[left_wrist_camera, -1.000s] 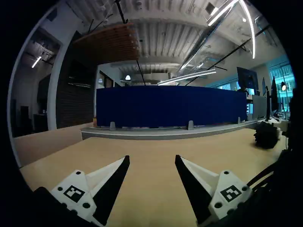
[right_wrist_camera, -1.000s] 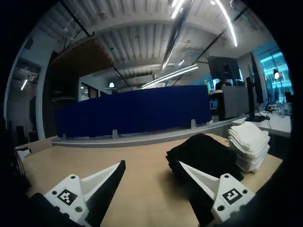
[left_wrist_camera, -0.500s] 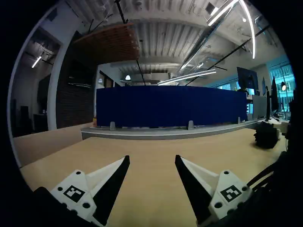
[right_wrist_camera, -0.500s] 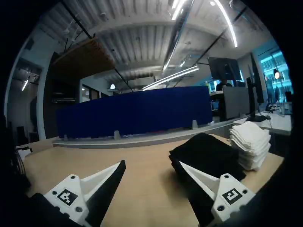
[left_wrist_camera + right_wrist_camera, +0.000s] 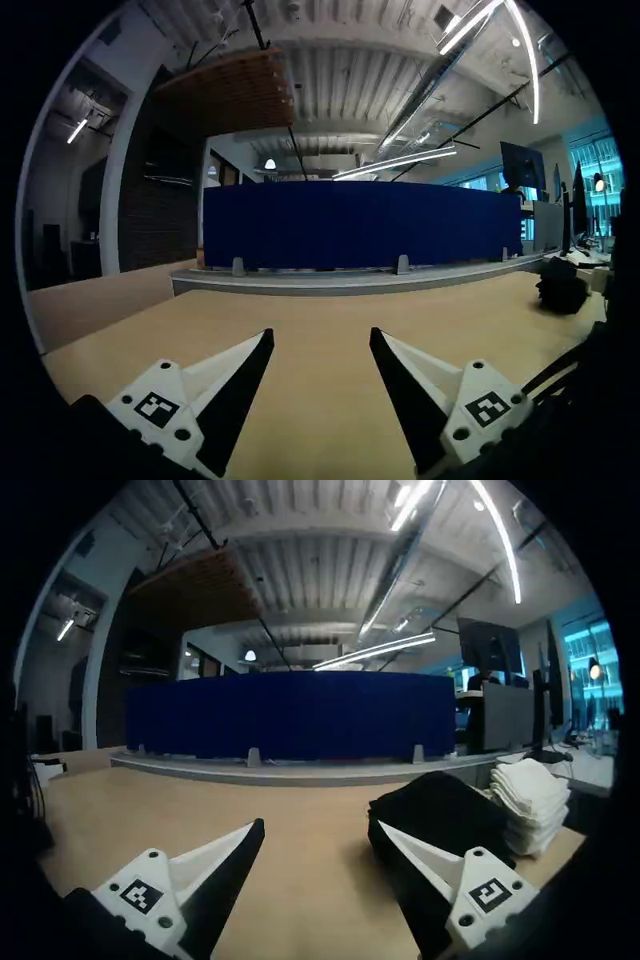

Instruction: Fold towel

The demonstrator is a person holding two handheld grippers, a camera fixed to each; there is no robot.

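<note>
A pile of black towels [image 5: 444,812] lies on the wooden table [image 5: 304,856] just ahead and right of my right gripper [image 5: 318,826], which is open and holds nothing. Its right fingertip overlaps the pile in the picture. Beside the pile, farther right, stands a stack of folded white towels [image 5: 532,800]. My left gripper [image 5: 320,333] hovers low over bare table [image 5: 320,320], open, nothing between its fingers. In the left gripper view a dark bundle [image 5: 562,290] sits at the table's far right.
A blue partition [image 5: 360,224] on a grey rail [image 5: 360,280] runs along the table's far edge. Monitors [image 5: 496,680] and desks stand at the right. Dark cables [image 5: 568,364] lie at the lower right of the left gripper view.
My right gripper has turned and levelled, so the partition looks flatter and the towel piles have slid slightly right. The left gripper has hardly moved.
</note>
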